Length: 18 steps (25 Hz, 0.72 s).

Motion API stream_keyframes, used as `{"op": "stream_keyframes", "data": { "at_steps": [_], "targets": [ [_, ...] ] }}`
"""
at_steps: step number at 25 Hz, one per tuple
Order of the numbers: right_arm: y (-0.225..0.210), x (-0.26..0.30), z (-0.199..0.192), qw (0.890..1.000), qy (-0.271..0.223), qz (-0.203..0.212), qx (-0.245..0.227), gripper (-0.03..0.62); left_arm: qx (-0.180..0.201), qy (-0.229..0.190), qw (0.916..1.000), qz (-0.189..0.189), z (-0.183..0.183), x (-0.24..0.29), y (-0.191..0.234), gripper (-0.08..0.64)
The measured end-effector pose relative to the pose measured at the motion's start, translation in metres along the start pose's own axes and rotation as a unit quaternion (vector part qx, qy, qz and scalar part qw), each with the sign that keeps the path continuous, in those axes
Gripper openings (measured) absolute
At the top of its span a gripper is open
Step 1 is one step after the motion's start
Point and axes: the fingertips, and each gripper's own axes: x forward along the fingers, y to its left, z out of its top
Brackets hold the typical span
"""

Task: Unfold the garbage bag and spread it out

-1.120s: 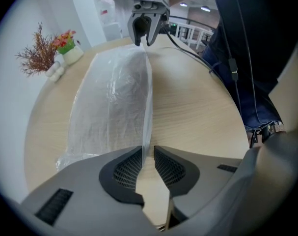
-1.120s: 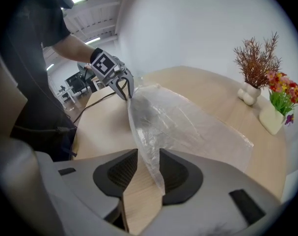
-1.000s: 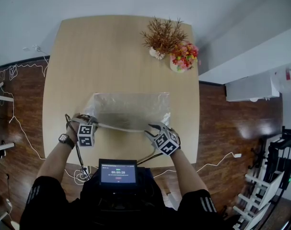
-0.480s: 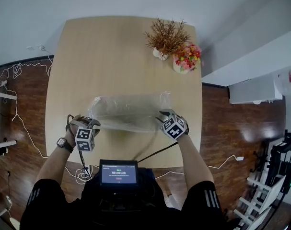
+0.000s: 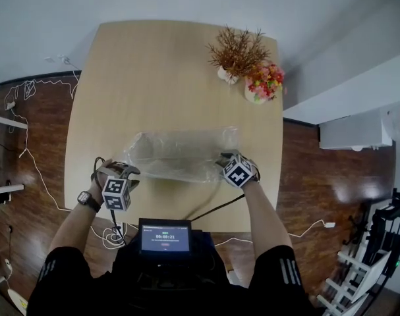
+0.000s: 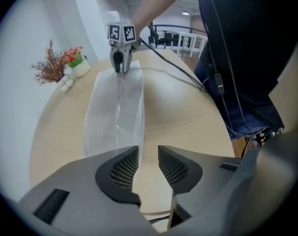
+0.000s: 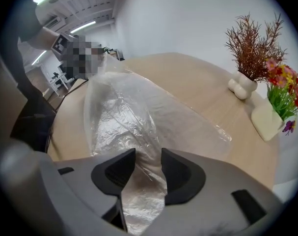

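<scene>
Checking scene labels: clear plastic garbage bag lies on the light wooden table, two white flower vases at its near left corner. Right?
No. The head view shows the two white flower vases at the far right corner of the light wooden table; the clear plastic garbage bag does lie on it.

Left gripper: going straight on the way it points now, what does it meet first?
Probably the garbage bag, whose near end lies just ahead, slightly left of the left gripper. Its jaws are opening with nothing between them. Depth is unclear; it might pass alongside.
</scene>
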Motion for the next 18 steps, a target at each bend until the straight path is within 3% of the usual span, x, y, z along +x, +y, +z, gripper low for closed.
{"op": "stream_keyframes", "data": {
  "at_steps": [3,5,8,13,18],
  "targets": [
    [0.000,-0.005,0.001,1.000,0.002,-0.002,-0.003,0.204,-0.017,-0.040,0.9991,-0.006,0.019,-0.021,-0.006,0.160],
    [0.001,-0.003,-0.001,1.000,0.001,-0.003,-0.002,0.206,-0.015,-0.045,0.9988,-0.008,0.021,-0.026,-0.013,0.171],
    [0.000,-0.004,-0.001,1.000,-0.002,-0.006,-0.003,0.207,-0.020,-0.034,0.9992,-0.008,0.017,-0.024,-0.020,0.199],
    [0.000,-0.004,-0.001,1.000,-0.002,-0.005,-0.004,0.210,-0.022,-0.002,0.9994,0.027,-0.002,-0.009,-0.017,0.259],
    [0.000,-0.004,0.000,1.000,-0.005,-0.009,-0.004,0.210,-0.068,-0.054,0.9947,0.055,0.022,-0.024,0.002,0.297]
  ]
}}
